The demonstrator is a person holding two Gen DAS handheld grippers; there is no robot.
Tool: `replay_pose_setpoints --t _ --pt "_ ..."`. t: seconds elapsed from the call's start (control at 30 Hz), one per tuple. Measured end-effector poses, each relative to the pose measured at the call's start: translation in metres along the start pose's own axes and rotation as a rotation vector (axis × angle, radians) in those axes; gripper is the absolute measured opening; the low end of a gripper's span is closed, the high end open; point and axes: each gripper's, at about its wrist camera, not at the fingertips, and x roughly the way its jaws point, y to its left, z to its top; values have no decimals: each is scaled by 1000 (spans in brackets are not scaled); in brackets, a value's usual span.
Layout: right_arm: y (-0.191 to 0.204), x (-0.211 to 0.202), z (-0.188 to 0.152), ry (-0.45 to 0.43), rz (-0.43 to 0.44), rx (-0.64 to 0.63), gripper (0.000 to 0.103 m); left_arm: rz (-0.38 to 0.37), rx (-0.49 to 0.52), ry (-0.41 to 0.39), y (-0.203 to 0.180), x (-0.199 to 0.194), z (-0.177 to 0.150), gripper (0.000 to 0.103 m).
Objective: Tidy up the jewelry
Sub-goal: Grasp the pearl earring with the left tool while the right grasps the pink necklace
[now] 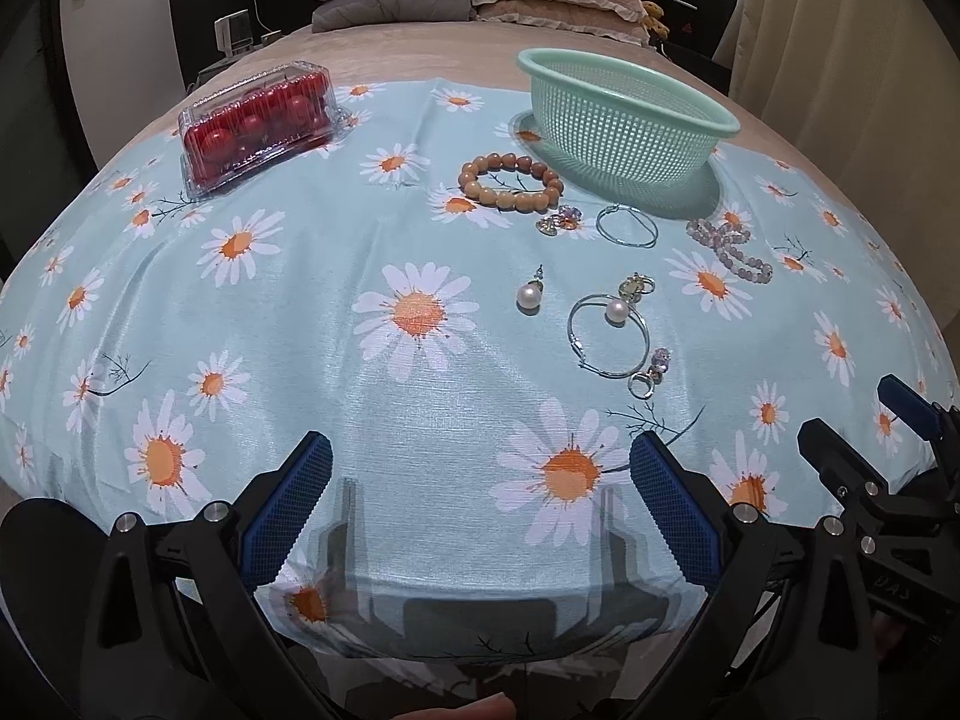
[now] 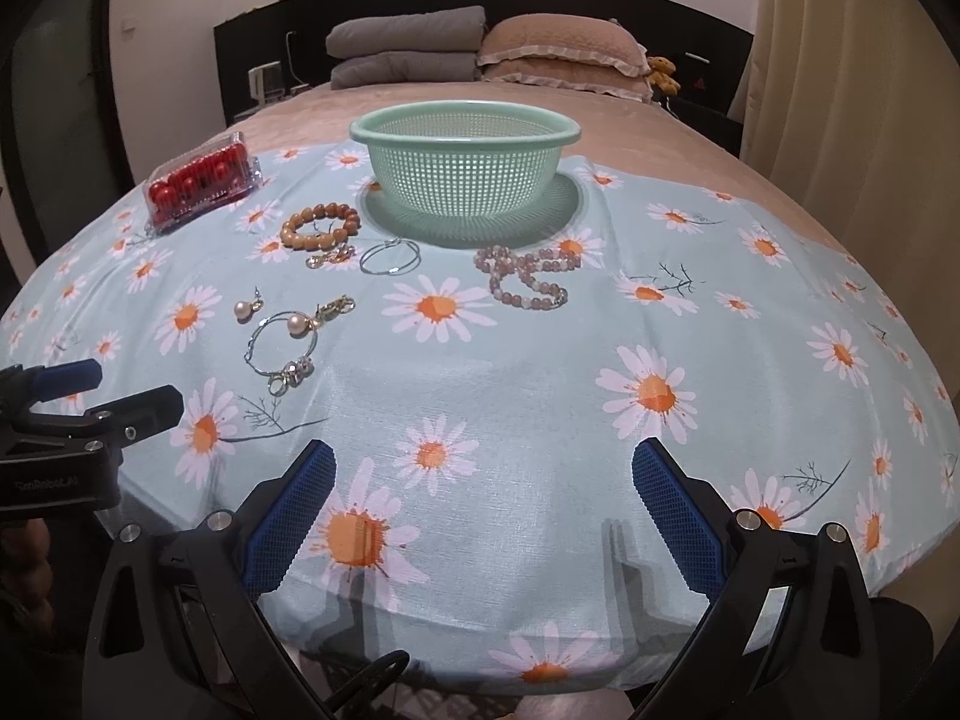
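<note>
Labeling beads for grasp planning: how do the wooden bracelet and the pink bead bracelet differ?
The wooden bracelet has large tan beads; the pink bead bracelet has smaller, pale glossy ones. The wooden one lies as an open ring left of the basket; the pink one is bunched up, right front of it. Both rest on the daisy cloth, untouched.

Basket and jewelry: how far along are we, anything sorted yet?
Nothing looks done: no jewelry shows in the green basket, though its floor is hidden. Nothing is in hand; the left gripper and right gripper are both open, short of the pieces. Left on the cloth: wooden bracelet, pink bead bracelet, hoops and pearl earrings.
</note>
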Motion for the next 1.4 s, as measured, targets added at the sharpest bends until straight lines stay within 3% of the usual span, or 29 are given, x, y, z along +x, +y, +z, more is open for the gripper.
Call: replay_pose_setpoints --t 0.27,0.63,0.97,1.1,1.23,1.33,1.4 --pt "-3 19 11 0 -41 -4 95 14 -29 37 11 22 13 97" --pt "-16 52 35 21 -38 25 95 -40 -3 91 15 52 33 97" --pt "-19 100 71 33 -69 -26 95 18 80 75 10 74 58 99" --pt "-24 124 81 47 -33 0 95 54 135 39 3 81 60 99" --pt "-38 137 82 75 42 82 97 59 112 -32 5 82 57 99" --pt "-36 139 82 72 34 74 97 83 99 -117 3 81 49 99" --pt "-36 139 82 67 36 75 97 82 97 -122 4 80 50 99"
